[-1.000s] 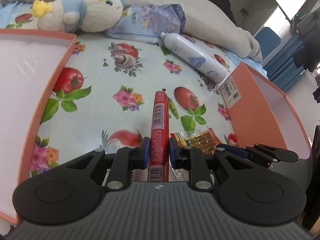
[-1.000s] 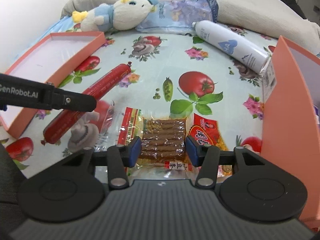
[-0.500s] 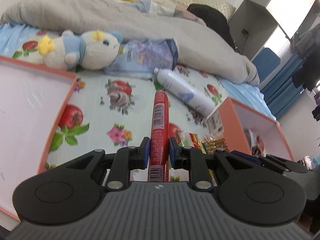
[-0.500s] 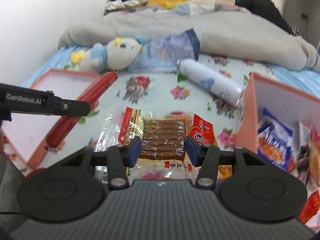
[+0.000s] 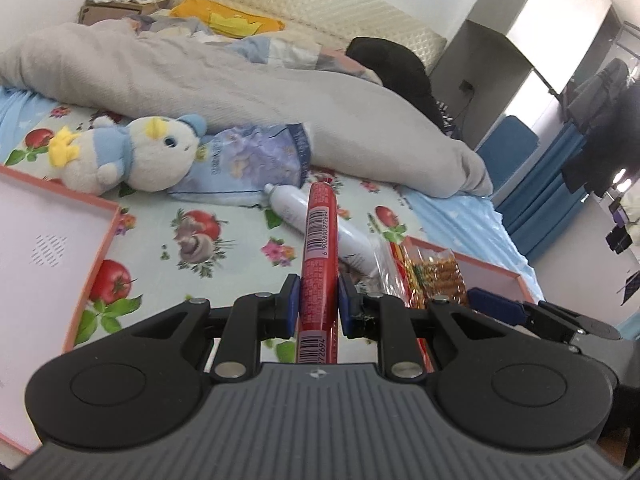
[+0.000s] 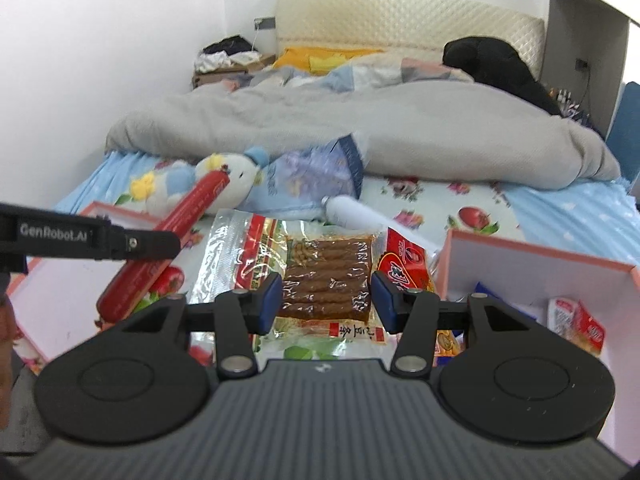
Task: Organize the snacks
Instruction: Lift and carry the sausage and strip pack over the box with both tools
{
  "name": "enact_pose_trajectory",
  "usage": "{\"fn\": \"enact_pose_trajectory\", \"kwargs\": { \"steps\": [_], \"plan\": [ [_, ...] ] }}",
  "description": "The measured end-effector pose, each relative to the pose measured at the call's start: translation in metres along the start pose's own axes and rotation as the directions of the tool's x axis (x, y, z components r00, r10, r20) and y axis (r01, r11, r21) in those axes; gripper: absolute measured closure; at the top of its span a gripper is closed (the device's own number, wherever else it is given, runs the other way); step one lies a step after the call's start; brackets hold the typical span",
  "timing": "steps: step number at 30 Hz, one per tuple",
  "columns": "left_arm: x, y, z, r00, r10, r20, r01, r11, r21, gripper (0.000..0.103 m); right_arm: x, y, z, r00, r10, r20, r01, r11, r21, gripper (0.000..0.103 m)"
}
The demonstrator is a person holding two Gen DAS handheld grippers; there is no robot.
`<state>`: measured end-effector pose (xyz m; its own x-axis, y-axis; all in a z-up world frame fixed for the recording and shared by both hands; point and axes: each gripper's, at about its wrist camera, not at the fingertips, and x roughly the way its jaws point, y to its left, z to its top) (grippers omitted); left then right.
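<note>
Behind held sausage [image 5: 318,264]: spray bottle [image 5: 352,240] | plush toy [image 5: 132,156] | grey duvet [image 5: 240,92]

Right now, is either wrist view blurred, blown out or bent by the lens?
Left wrist view: sharp, the sausage barcode reads cleanly; the window at the upper right is blown out; the bed edges bow from the fisheye. Right wrist view: softer, the plush toy and the blue bag look smeared, while the snack packet stays crisp.

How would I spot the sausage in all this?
Find the flowered sheet on the bed. Above it, the left gripper holds the sausage lengthwise between its fingers. It is the only long red tube, with a barcode.
</note>
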<state>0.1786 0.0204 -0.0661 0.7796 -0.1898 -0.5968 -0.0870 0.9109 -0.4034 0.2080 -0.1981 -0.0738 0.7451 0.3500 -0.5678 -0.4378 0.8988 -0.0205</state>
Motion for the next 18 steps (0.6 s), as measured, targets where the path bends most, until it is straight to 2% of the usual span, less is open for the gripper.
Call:
{"fn": "enact_pose_trajectory", "kwargs": {
  "steps": [8, 18],
  "plan": [
    [0.006, -0.045, 0.013, 0.999, -0.049, 0.015, 0.048, 0.997, 0.068, 0.08, -0.019, -0.032, 0.015, 0.996, -0.07, 0.058, 0.068, 0.997, 0.037, 0.052],
    [0.034, -0.103, 0.021, 0.993, -0.119, -0.015, 0.12, 0.984, 0.134, 0.08, -0.043, -0.08, 0.019, 0.98, -0.168, 0.102, 0.159, 0.983, 0.089, 0.052]
  ]
}}
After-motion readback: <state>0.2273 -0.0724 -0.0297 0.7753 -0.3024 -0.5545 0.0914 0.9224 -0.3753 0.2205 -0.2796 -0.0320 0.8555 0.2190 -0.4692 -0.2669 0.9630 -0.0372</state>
